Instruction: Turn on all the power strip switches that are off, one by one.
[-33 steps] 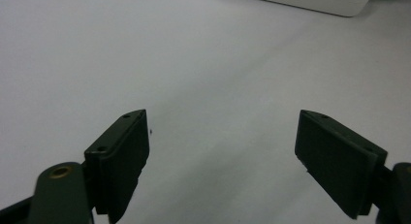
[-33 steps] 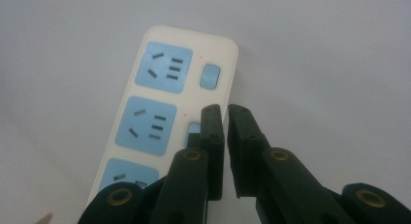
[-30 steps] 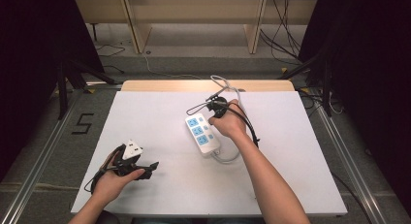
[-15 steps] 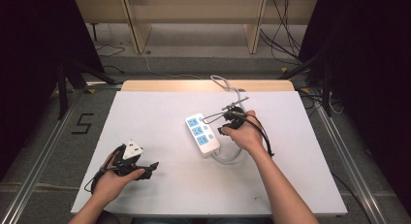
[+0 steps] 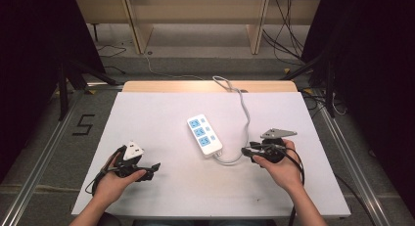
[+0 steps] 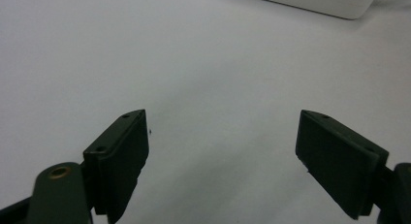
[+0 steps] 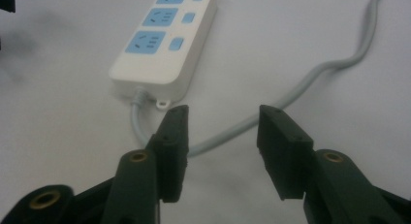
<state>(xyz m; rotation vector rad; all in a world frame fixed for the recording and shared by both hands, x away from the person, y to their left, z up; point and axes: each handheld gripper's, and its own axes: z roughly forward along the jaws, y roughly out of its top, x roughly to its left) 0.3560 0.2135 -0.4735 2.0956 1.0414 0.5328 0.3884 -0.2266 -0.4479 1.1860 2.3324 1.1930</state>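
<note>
While the power strip [image 5: 204, 134] lies flat in the middle of the white tabletop [image 5: 161, 113], both tools sit near the person's edge. The right tool [image 5: 249, 151] is just right of the strip's near end, and its jaws have just been opening; now they stand wide with nothing between them. In the right gripper view the grey cord [image 7: 310, 71] runs past just beyond the jaw tips, and the strip's three blue sockets are empty. The left tool [image 5: 155, 166] rests well apart on the near left, its jaws wide too, with bare tabletop between them. It looks like the strip has been put in place and let go. I cannot tell what is left to do with it.
</note>
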